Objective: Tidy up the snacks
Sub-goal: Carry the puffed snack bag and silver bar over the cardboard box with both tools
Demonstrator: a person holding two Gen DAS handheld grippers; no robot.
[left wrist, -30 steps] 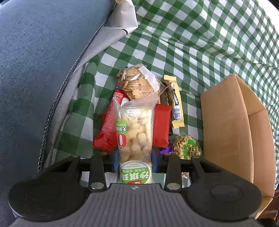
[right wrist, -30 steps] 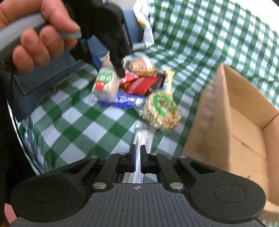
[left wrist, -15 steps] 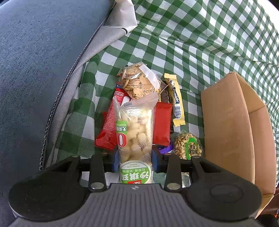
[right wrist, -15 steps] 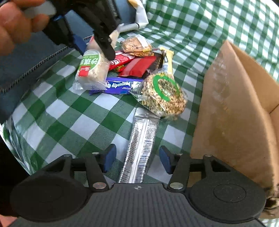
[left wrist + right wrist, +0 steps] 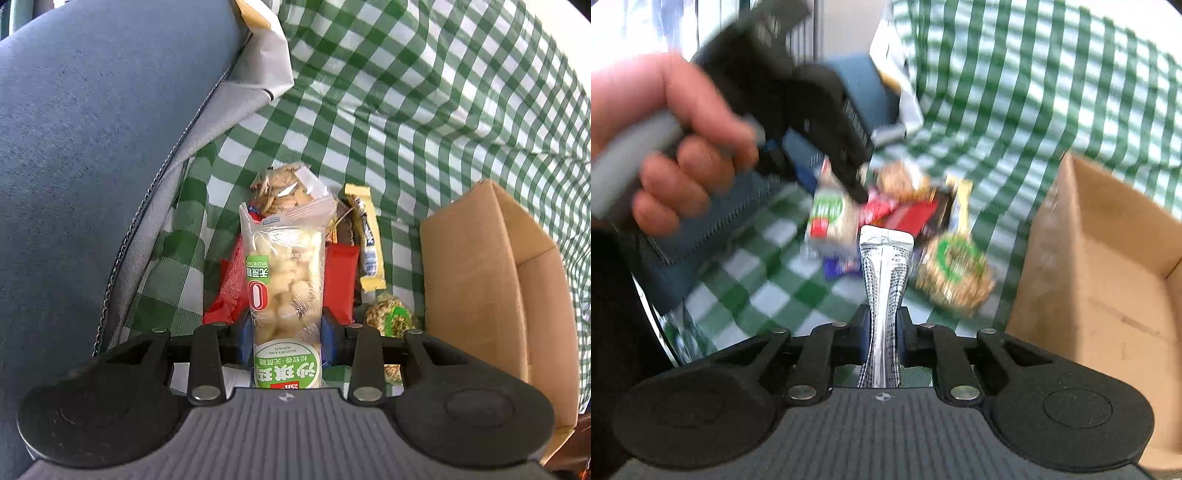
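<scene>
My left gripper [image 5: 284, 332] is shut on a clear bag of pale puffed snacks with a green label [image 5: 284, 266], held above the snack pile. The right wrist view shows this bag [image 5: 827, 218] in the left gripper [image 5: 849, 188], with a person's hand [image 5: 665, 147] on the handle. My right gripper [image 5: 884, 328] has its jaws closing on a silver foil snack bar [image 5: 885, 258], which is pinched narrow between the pads and raised off the cloth. An open cardboard box [image 5: 1108, 258] stands to the right.
On the green checked cloth [image 5: 406, 110] lie red packets [image 5: 340, 277], a yellow bar [image 5: 369, 251], a cracker bag [image 5: 284, 188], a round nut bag [image 5: 955, 269] and a purple packet [image 5: 838, 266]. A blue cushion [image 5: 92, 147] fills the left. The box [image 5: 491, 295] borders the pile.
The right gripper opened around the silver bar lying on the cloth, then closed on it and lifted it. The left gripper kept hold of the puffed-snack bag, barely moving.
</scene>
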